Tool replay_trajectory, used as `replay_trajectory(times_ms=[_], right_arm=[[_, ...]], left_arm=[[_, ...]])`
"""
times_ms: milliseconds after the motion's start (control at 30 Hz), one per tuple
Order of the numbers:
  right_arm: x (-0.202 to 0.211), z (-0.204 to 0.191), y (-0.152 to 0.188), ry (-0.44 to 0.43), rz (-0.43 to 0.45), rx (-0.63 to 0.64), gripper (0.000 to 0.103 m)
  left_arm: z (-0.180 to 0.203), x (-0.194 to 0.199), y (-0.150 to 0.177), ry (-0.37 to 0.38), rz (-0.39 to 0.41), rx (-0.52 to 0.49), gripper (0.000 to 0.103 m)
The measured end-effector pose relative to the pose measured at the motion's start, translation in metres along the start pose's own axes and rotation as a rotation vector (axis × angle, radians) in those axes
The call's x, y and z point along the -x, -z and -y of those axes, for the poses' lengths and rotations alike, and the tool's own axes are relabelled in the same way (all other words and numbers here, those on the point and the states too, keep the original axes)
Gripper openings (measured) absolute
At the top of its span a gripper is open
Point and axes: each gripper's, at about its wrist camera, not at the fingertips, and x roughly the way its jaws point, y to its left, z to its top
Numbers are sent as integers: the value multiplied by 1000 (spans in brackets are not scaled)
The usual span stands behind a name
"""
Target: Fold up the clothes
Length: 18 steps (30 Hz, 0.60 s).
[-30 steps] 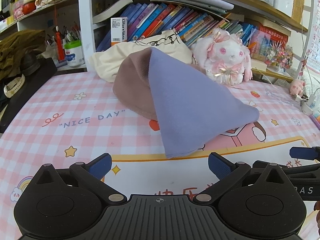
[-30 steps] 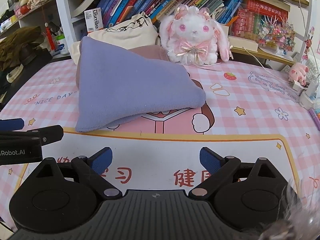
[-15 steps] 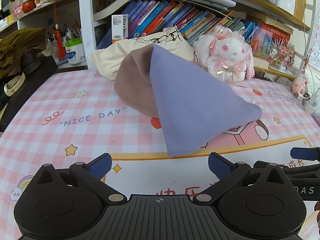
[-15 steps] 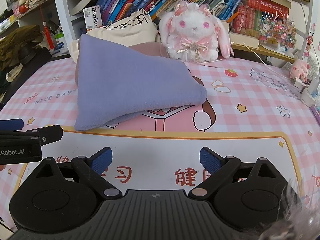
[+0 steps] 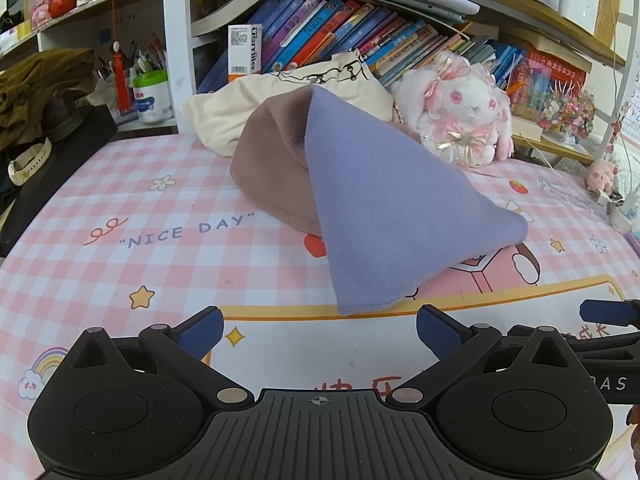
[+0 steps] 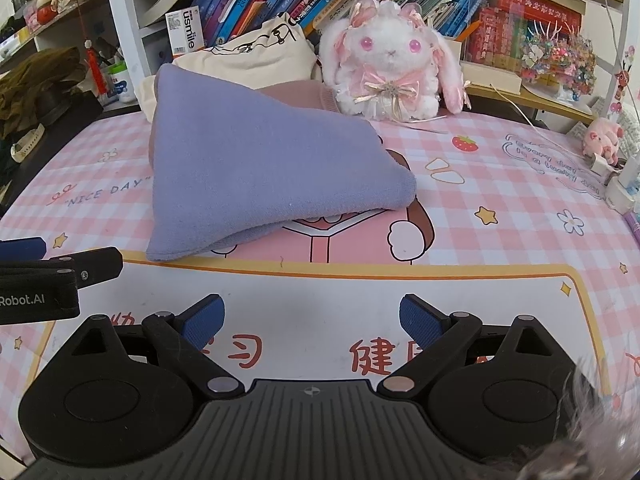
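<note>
On the pink checked mat (image 5: 120, 208), ahead of both claws, lies the lavender cloth (image 5: 384, 216) — folded over, draped against a mauve-brown garment (image 5: 276, 168) that props up its far side. Its near hem rests on the mat just past the orange border of the white panel (image 6: 320, 304), well clear of any fingertip.

The left gripper (image 5: 318, 330) is spread wide with nothing between its blue pads; the cloth's nearest corner sits ahead of it, a little right of centre, apart from the pads. The right gripper (image 6: 312, 318) is likewise wide and empty, hovering over the white panel with red characters. From its view the cloth lies ahead and to the left, its low corner near the panel's border, while the rounded fold end points right toward the cartoon print.

The two claws are side by side — each shows at the edge of the other's view.

Behind the cloth a cream tote bag (image 6: 256, 60) leans at the bookshelf (image 5: 360, 36), and a white plush rabbit (image 6: 392, 76) with pink bows sits to its right, near the mauve garment's far edge. A small pink pig toy (image 6: 602, 140) sits at the mat's right rim.
</note>
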Motion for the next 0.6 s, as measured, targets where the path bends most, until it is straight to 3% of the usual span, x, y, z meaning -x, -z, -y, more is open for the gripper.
replay_trajectory(times_ms=[267, 600], right_arm=[[-1, 1, 0, -4, -5, 0, 95], [-2, 0, 0, -7, -8, 2, 95]], left_arm=[[2, -1, 1, -23, -8, -14, 103], [-4, -1, 2, 14, -23, 21, 103]])
